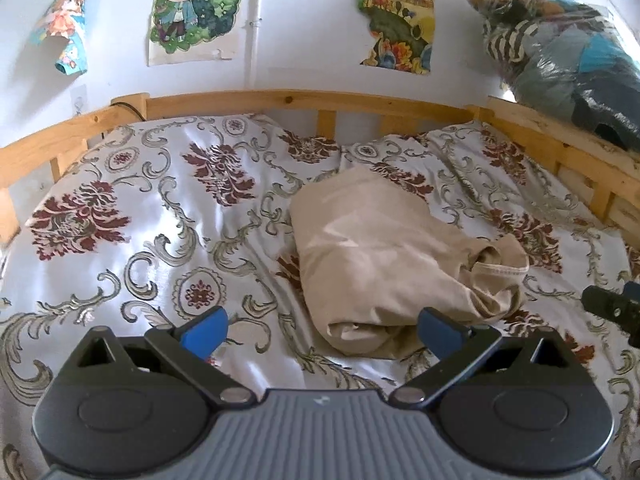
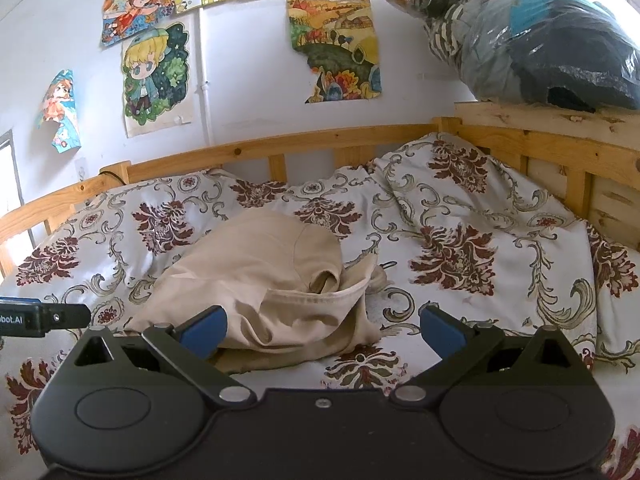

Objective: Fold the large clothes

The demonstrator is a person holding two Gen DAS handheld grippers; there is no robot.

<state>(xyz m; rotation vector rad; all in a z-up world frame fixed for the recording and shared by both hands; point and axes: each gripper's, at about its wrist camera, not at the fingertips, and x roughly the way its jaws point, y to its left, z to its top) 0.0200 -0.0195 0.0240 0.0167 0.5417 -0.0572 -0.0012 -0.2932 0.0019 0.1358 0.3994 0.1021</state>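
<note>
On the bed point(image 1: 120, 208), covered by a white spread with maroon and grey-green scrollwork, lies a beige garment point(image 1: 384, 256), loosely bundled and partly folded. Left hand-held gripper point(image 1: 323, 330): jaws spread wide, blue fingertips point(image 1: 206, 330) well apart, nothing between them; the right-hand fingertip stands just in front of the garment's near rolled edge, though contact cannot be told. Right hand-held gripper point(image 2: 323, 330): likewise released, jaws wide and empty; in the right wrist view its left blue fingertip point(image 2: 206, 332) overlaps the garment's near edge point(image 2: 260, 276), touching or just above it.

Garment: in the left wrist view its long axis runs from the near rolled end, close to the left hand-held gripper, away towards the wooden headboard point(image 1: 304, 102), leaning slightly left. A stitched hem or opening point(image 2: 320, 296) faces the right wrist camera, on the garment's right side.

Pose: both tools are held low over the near part of the bed, aimed forward at the headboard and level with each other. Each appears at the edge of the other's view, the left one to the left of the garment, the right one to its right. No hand or sleeve is visible.

Background: drawings point(image 2: 158, 76) on the white wall; a clear plastic bag of clothes point(image 2: 532, 36) on a wooden ledge at right.
</note>
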